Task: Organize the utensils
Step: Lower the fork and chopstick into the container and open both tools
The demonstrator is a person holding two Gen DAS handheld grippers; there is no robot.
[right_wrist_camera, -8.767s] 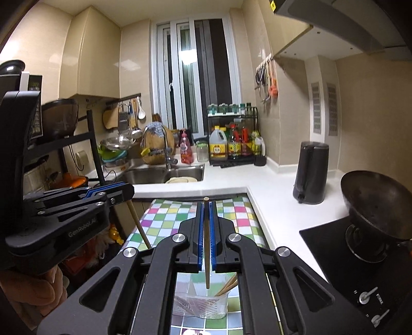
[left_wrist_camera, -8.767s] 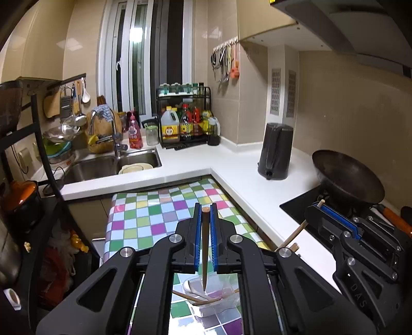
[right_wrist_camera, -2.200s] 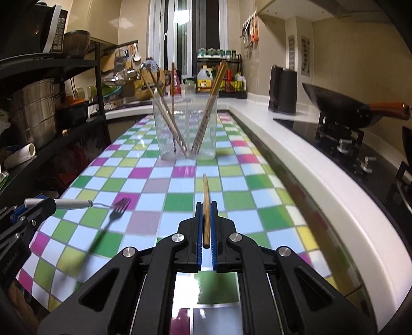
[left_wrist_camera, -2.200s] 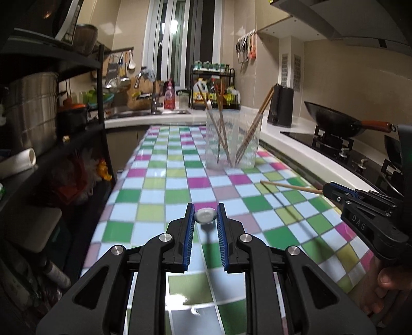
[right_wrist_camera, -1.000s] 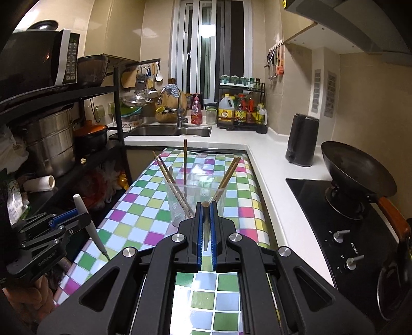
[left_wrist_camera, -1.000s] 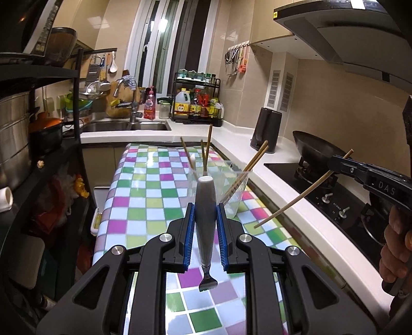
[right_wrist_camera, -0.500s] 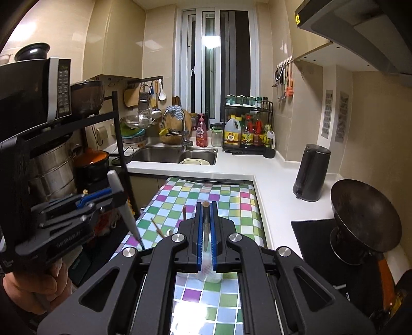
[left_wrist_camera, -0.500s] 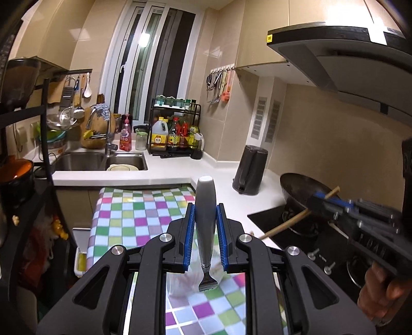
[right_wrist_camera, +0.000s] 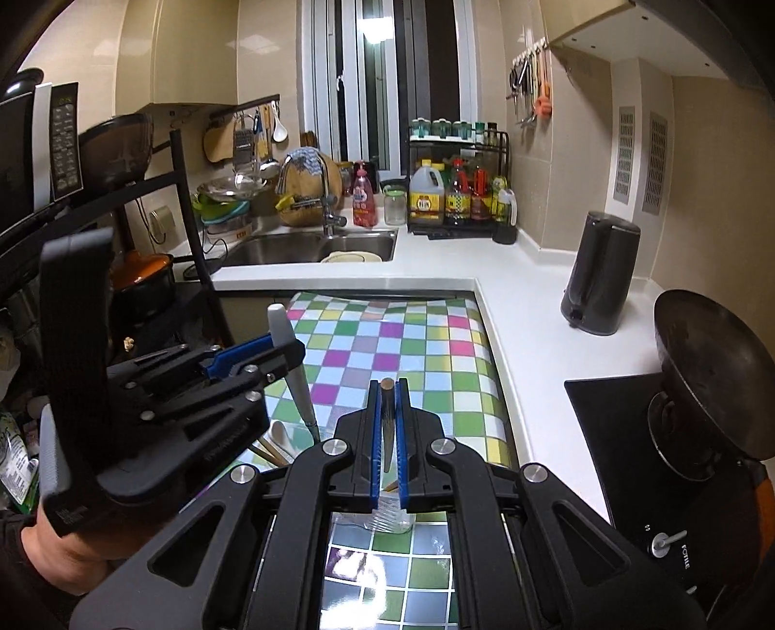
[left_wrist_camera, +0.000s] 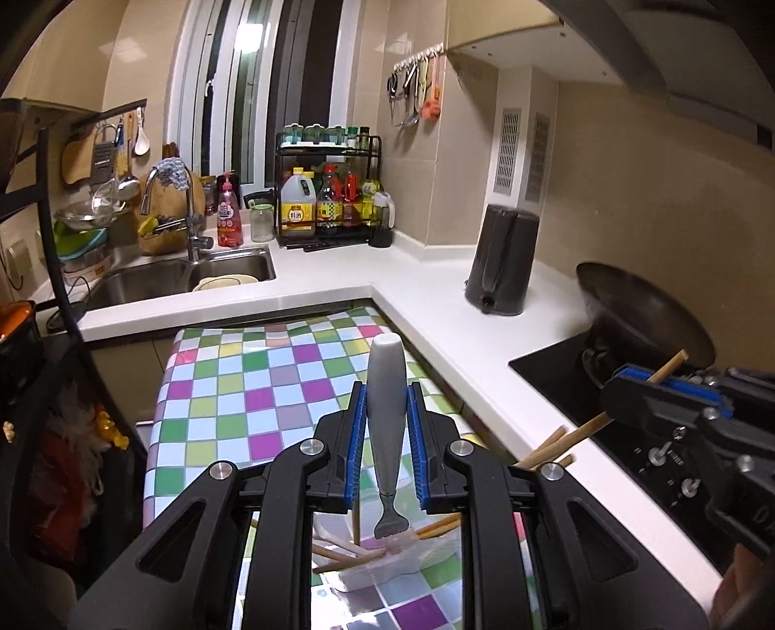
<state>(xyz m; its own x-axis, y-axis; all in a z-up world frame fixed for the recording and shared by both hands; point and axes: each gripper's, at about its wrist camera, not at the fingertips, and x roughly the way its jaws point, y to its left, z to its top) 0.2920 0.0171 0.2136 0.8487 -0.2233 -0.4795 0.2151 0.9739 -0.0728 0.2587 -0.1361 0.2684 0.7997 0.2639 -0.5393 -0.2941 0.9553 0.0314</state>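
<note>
the kitchen is lit by a warm yellow light from above, and a bright spot shines in the window [left_wrist_camera: 252,43]. both pictures bend at the edges and go black in the corners. the checkered table [right_wrist_camera: 387,572] near the bottom shows white glare.

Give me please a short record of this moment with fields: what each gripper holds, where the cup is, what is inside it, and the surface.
left gripper: shut on fork, handle up, tines down over the cup
right gripper: shut on chopstick, held upright over the cup
cup: clear, standing below both grippers
cup contents: several chopsticks leaning on its rim
surface: checkered cloth
fork and chopstick: both not yet released
</note>
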